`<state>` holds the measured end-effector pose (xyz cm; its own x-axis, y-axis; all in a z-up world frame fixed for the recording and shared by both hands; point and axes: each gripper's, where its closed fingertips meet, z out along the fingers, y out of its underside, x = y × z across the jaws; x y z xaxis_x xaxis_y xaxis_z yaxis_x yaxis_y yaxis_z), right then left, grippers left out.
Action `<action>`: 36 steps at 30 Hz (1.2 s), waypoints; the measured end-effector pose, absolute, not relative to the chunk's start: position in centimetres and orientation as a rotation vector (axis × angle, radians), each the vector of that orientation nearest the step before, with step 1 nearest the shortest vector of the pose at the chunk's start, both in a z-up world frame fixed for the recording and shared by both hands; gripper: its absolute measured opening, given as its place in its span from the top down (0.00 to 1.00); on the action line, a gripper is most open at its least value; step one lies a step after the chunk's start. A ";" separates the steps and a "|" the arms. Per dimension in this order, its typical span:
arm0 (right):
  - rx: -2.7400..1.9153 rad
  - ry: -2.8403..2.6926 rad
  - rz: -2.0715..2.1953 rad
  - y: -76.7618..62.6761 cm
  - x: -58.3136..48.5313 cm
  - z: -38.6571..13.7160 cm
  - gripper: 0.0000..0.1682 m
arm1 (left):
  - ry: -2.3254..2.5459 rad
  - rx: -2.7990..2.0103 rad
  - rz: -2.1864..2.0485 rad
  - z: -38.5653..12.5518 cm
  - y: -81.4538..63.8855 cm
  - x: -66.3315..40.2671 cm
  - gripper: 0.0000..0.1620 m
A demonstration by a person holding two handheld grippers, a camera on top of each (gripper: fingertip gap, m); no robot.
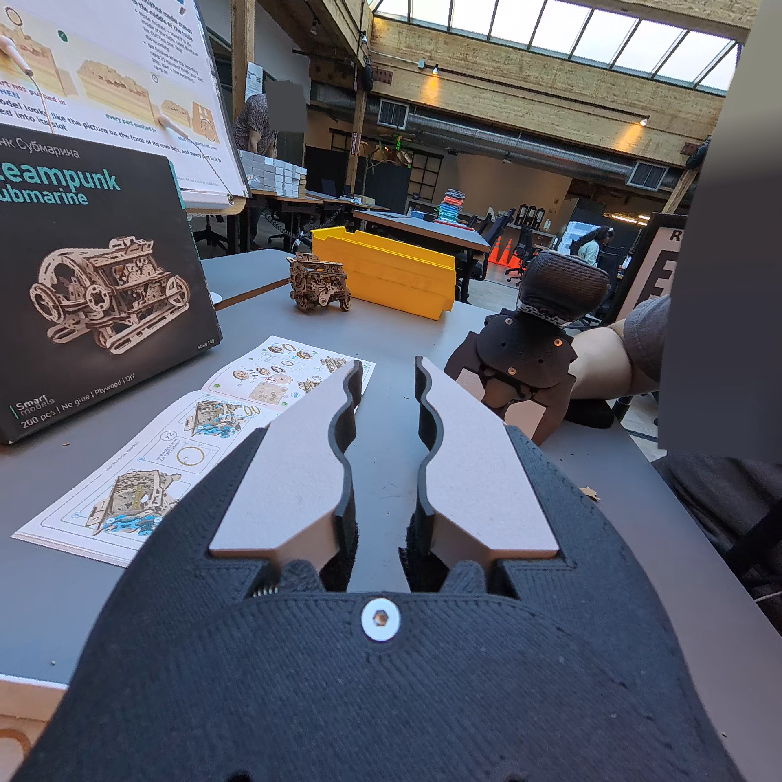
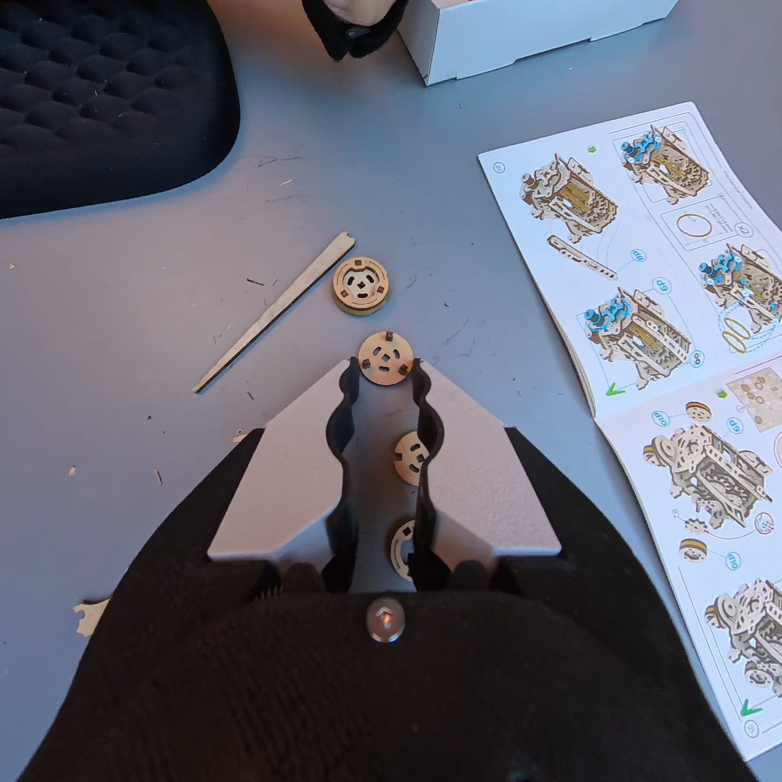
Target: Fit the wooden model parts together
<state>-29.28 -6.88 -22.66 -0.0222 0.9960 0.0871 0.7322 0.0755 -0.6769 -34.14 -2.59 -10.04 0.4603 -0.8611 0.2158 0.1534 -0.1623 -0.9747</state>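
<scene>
My right gripper points down at the grey table, its fingertips pressed against both edges of a small wooden disc with three pegs at table level. A thicker wooden wheel lies just beyond it, beside a thin wooden stick. Two more wooden discs lie under the gripper, partly hidden by its right finger. My left gripper is open and empty, hovering over the table. The partly built wooden model stands at the far side. The right gripper also shows in the left wrist view.
An open instruction booklet lies right of the discs and also shows in the left wrist view. The dark kit box, a yellow bin, a white box, a black seat cushion and wood scraps surround the work spot. My hands' fingertips stand some 15 centimeters from each other. The thicker wooden wheel lies some 4 centimeters from my right tips, 12 centimeters from my left tips. About 4 centimeters separates my right fingertips from the thin wooden stick.
</scene>
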 end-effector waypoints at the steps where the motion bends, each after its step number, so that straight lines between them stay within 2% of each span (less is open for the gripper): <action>1: -1.715 -1.806 0.623 -6.9 -29.3 -22.7 0.86 | 0.661 -1.461 -1.017 -10.0 -2.6 -34.1 0.86; 31: -1.658 -1.829 0.579 -6.6 -29.1 -22.5 0.84 | 0.659 -1.462 -1.020 -10.1 -2.6 -34.2 0.86; 36: -1.627 -1.850 0.533 -6.7 -28.9 -22.4 0.79 | 0.659 -1.463 -1.020 -10.1 -2.6 -34.2 0.86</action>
